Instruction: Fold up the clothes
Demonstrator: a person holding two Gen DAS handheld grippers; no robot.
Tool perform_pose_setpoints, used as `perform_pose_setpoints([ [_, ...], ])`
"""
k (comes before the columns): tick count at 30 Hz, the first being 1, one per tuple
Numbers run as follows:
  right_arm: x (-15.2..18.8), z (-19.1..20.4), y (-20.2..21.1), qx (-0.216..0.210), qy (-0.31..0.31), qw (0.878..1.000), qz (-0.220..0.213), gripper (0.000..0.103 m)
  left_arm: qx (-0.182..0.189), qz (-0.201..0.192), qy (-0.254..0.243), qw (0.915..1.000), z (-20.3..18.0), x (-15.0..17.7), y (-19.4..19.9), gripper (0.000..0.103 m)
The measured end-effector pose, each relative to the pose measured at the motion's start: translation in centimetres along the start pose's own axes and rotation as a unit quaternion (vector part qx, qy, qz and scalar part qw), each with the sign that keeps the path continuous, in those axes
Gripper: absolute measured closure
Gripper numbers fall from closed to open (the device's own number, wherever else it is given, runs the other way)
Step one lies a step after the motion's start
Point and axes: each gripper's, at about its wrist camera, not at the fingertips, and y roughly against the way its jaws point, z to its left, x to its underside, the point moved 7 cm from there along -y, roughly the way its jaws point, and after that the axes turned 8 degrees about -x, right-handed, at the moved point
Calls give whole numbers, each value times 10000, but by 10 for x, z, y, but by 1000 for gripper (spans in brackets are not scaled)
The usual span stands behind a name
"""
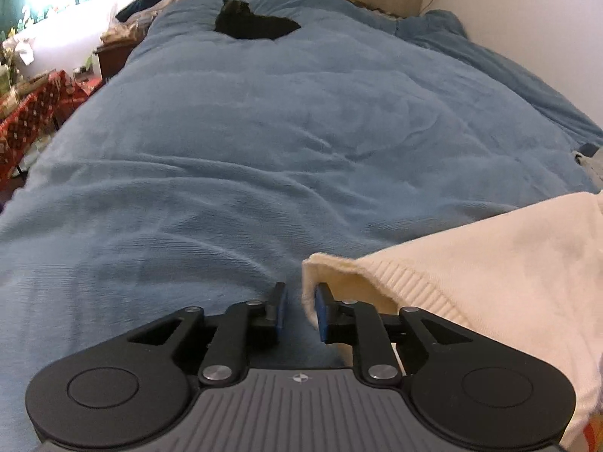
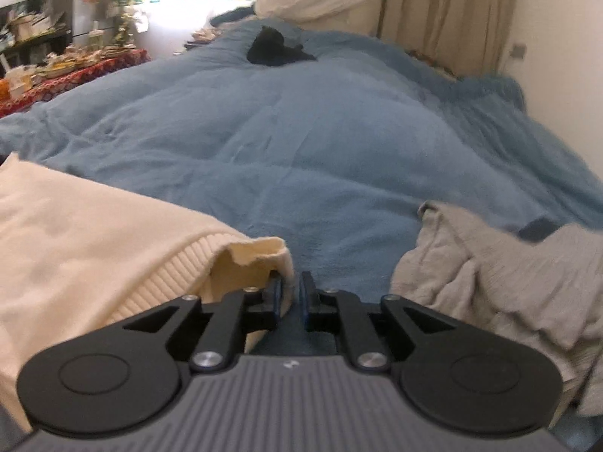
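both claws are working the cream ribbed-knit sweater (image 1: 490, 282) lying on the blue fleecy bed cover (image 1: 264, 132): left gripper (image 1: 299, 310) slightly spread at its hem corner, right gripper (image 2: 291, 301) pinching the other corner. soft, floppy; likely best held by the ribbed hem.

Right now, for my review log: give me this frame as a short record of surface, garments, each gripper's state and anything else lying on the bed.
surface: blue blanket covering the bed
garment in work: cream sweater, ribbed hem towards the grippers
left gripper: jaws apart, hem corner between them, not clamped
right gripper: jaws narrowly apart, hem corner between them; grip cannot be told
other garment: grey garment, crumpled, to the right
far end: black item on the blanket, too small to identify
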Motion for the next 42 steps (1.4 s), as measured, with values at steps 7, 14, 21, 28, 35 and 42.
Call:
perform_pose_setpoints([
  [7, -10, 0, 43, 58, -145, 9995, -261, 92, 60, -416, 116, 9991, 2, -7, 39, 91],
  [14, -39, 47, 20, -458, -58, 9980, -440, 92, 914, -550, -148, 9942, -92, -37, 40, 90],
  [21, -7, 32, -17, -321, -241, 9992, -27, 98, 883, -173, -426, 9950, -111, -8, 13, 90],
  [28, 3, 17, -1, -210, -383, 9990, -60, 100, 806, -20, -248, 9964, -93, 6, 19, 92],
  [35, -29, 63, 16, -572, -63, 9977, -363, 97, 885, -328, -166, 9954, -109, -28, 35, 92],
  [42, -46, 129, -28, -955, 78, 9952, -208, 97, 1288, -245, -273, 9910, -176, -46, 7, 91],
])
